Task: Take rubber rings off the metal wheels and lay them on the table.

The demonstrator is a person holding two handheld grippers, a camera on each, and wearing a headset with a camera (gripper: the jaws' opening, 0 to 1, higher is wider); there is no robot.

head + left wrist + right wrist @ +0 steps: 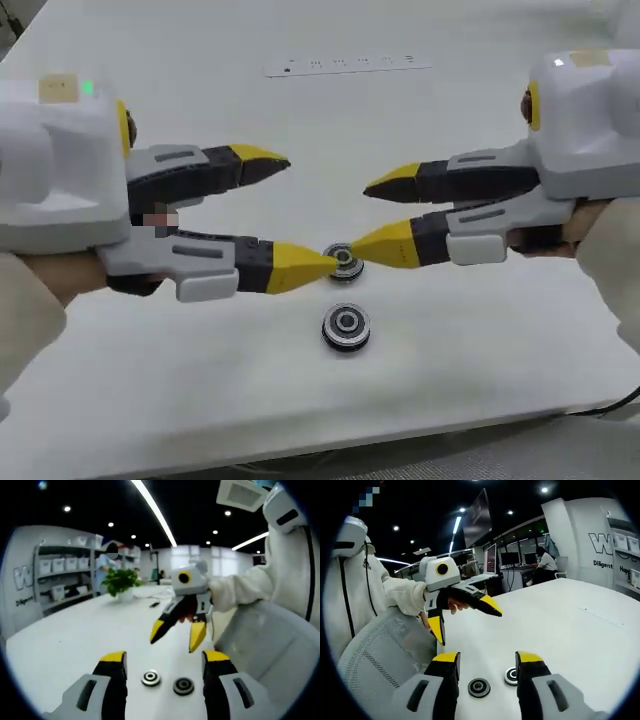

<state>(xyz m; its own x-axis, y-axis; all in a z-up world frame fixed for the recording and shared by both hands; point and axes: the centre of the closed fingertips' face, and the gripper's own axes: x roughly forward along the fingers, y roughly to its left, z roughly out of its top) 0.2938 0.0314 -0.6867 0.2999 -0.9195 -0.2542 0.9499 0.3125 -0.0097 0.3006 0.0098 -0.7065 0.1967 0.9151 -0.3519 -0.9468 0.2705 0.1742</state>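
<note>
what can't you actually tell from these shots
- far wheel: head view, lower jaw tips of left gripper and right gripper cover its sides; contact unclear
- near wheel: both gripper views, too small to tell rubber from metal
- power strip: head view, markings too small

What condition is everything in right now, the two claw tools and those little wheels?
Left gripper: open, jaws wide apart.
Right gripper: open.
Near wheel: flat on the table, black rubber ring on.
Far wheel: flat, between both grippers' lower jaw tips; ring unclear.
</note>
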